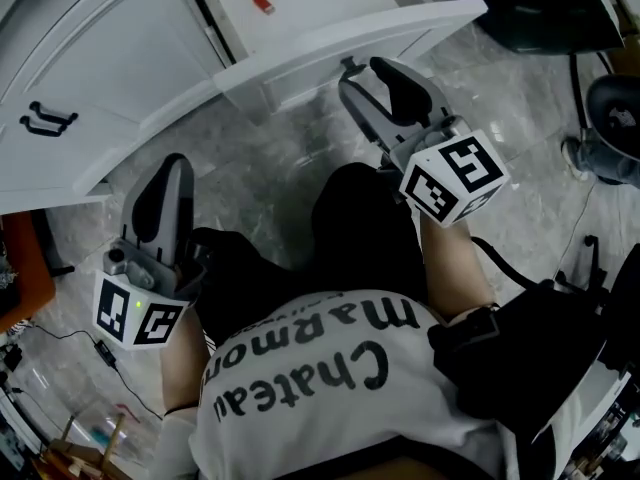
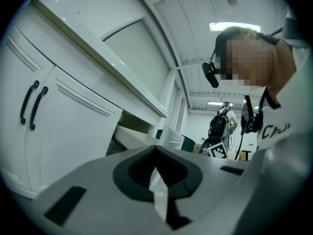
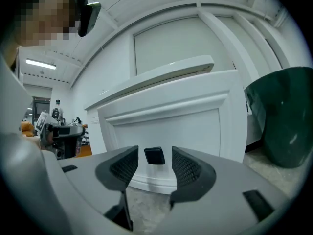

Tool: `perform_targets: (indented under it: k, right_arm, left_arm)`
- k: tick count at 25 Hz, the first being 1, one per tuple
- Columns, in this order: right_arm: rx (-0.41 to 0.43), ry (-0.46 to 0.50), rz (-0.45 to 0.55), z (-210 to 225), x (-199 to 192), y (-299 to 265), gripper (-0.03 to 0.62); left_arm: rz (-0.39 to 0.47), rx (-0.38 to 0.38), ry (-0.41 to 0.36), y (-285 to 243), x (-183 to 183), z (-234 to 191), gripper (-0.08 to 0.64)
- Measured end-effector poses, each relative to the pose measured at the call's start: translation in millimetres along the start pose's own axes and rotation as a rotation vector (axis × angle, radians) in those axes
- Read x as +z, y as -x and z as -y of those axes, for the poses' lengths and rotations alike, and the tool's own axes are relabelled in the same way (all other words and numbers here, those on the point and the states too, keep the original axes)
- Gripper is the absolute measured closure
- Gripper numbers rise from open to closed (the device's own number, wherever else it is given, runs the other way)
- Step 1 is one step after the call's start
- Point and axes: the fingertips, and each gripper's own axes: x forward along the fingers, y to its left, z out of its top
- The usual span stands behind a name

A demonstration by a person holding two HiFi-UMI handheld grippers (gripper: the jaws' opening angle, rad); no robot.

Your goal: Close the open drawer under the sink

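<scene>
Drawer (image 1: pixel 350 40) is hanging out of the white cabinet (image 1: pixel 80 58). My right gripper (image 1: pixel 372 76) is spread wide with nothing gripped, lined up on the small black handle (image 3: pixel 155 155). Left gripper (image 1: pixel 170 168) is closed and empty. I reckon the push hasn't started, so next I shove the front panel straight in.

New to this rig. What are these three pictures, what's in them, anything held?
No robot: a person holds a two-jaw gripper in each hand. The head view comes from a camera on the person's head, looking steeply down at the left gripper, the right gripper and a marbled floor. The two gripper views come from cameras riding on each gripper, looking along its jaws. Ahead stands a white cabinet with its drawer open. The right gripper's jaws stand apart, with the drawer's black knob showing between them, untouched. The left gripper's jaws are together, empty. Nothing is held.
</scene>
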Motion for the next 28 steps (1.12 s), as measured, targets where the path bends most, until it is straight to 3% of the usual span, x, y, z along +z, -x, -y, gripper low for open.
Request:
perform_targets:
  k: [9, 11, 16, 28]
  right_arm:
    - [-0.069, 0.035, -0.067, -5.6, -4.9, -16.3, 0.393]
    - [-0.102, 0.039, -0.068, -2.1, -5.0, -16.1, 0.442]
    - [-0.15, 0.05, -0.057, 1.9, -5.7, -17.4, 0.443]
    - [-0.154, 0.047, -0.083, 6.7, -1.0, -41.9, 0.446]
  left_arm:
    - [-0.011, 0.013, -0.029, 15.1, 1.4, 10.0, 0.552]
    - [-0.016, 0.02, -0.031, 18.8, 0.7, 9.0, 0.552]
    - [-0.024, 0.037, -0.036, 26.3, -3.4, 8.0, 0.552]
    - [-0.004, 0.064, -0.025, 24.9, -2.6, 0.4, 0.552]
